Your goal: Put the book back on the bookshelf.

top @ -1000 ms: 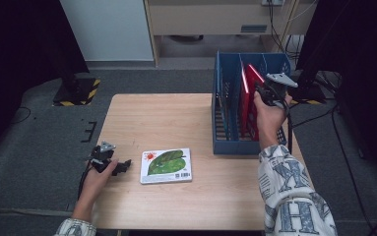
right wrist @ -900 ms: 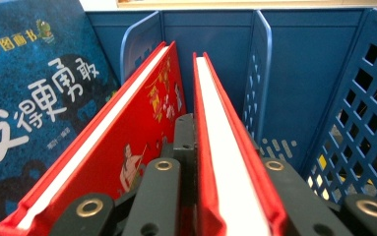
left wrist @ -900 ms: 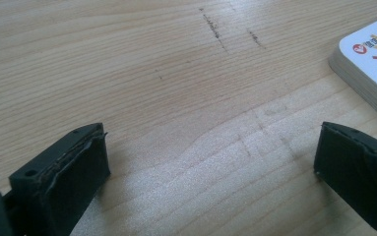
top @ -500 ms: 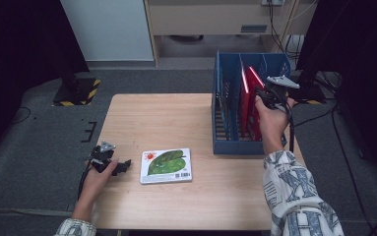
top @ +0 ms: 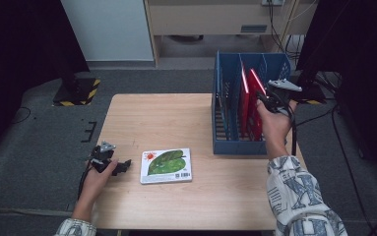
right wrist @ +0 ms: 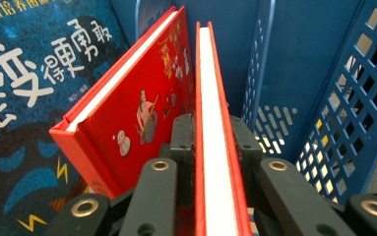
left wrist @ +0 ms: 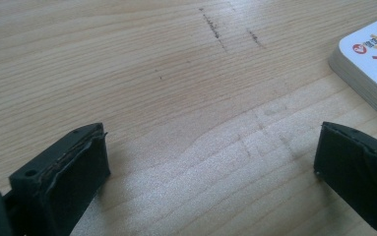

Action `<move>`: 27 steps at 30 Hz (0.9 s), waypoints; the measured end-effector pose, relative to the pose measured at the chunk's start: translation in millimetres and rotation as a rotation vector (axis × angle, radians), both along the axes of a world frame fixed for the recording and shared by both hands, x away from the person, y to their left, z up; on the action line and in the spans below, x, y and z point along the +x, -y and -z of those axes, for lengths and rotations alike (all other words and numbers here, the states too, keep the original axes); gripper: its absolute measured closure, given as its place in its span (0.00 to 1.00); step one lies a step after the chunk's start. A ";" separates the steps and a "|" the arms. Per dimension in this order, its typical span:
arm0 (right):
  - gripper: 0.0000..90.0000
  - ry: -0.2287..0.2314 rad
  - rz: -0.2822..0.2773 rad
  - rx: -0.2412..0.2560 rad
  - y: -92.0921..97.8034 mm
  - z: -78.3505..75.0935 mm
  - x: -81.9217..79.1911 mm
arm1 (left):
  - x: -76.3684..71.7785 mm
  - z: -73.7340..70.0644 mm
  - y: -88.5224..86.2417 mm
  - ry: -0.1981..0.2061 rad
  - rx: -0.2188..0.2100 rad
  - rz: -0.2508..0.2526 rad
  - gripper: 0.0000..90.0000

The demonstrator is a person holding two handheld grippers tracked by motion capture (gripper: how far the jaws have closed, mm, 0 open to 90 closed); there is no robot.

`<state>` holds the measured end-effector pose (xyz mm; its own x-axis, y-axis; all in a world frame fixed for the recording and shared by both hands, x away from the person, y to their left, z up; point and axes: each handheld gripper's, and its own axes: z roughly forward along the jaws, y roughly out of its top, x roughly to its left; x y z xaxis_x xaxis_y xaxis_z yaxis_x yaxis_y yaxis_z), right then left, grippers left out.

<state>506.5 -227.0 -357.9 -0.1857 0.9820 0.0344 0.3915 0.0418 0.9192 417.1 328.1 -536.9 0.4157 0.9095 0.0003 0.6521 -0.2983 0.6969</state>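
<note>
A blue file rack stands at the table's right side, with two red books upright in it. My right gripper is shut on the nearer red book, clamping its edge from above; the right gripper view has the jaws pressed on that book, a second red book leaning to its left, and a dark blue book beyond. A green leaf-cover book lies flat near the table's front. My left gripper rests open on the table, left of that book.
The wooden table has bare room between the flat book and the rack. The rack's perforated blue wall is close on the right of the held book. Dark floor and black equipment surround the table.
The right gripper with the red book has shifted slightly within the rack. The left gripper has stayed put.
</note>
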 end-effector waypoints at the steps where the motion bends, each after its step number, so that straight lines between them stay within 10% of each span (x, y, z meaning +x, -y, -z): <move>1: 0.85 -0.004 0.000 0.004 0.5 -0.1 -0.5 | 0.0 0.0 0.0 0.000 0.000 0.000 0.00; 27: 0.82 -0.034 -0.024 0.015 -0.3 -7.7 -1.6 | -0.1 0.0 0.0 0.000 0.000 0.001 0.00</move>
